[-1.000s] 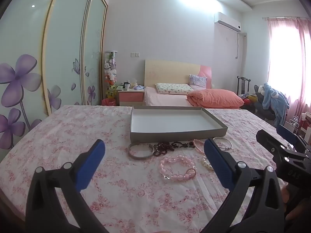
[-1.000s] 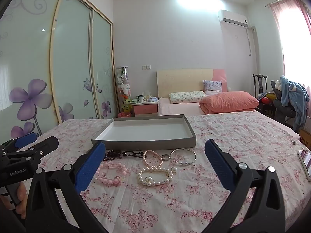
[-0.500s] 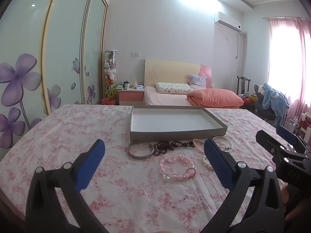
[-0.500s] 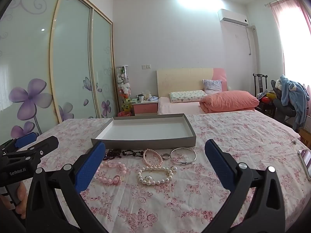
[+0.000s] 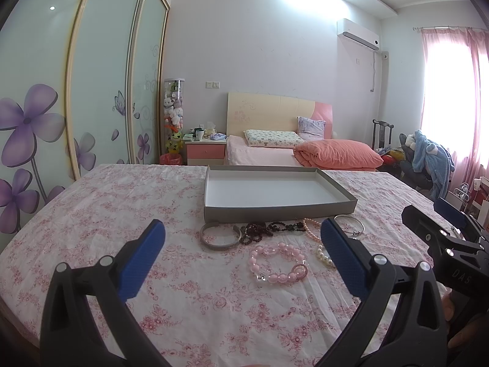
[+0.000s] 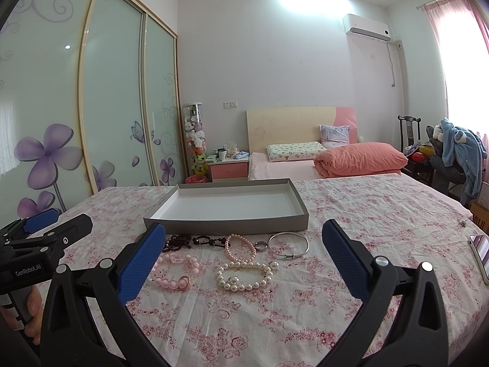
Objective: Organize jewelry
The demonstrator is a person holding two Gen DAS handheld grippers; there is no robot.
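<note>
Both the left gripper point(image 5: 241, 257) and right gripper point(image 6: 243, 255) hover spread and empty at frame bottom, framing bracelets point(image 6: 244, 276) below the empty tray point(image 6: 226, 224), probably for pickup.

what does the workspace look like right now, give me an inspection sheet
Surface: floral tablecloth, wrinkled, covers the table.
Job's things: grey tray holds nothing; in front of it lie the white pearl bracelet, pink bead bracelet, pink pearl strand, dark bead strand, silver bangle, grey cuff and a small ring.
Clutter: phone at the table's right edge; a small object further back, too small to identify.
Grippers: left gripper open, right gripper open, both holding nothing.
Cables: nothing seen on the table.
Surroundings: bed, sliding wardrobe, air conditioner.
</note>
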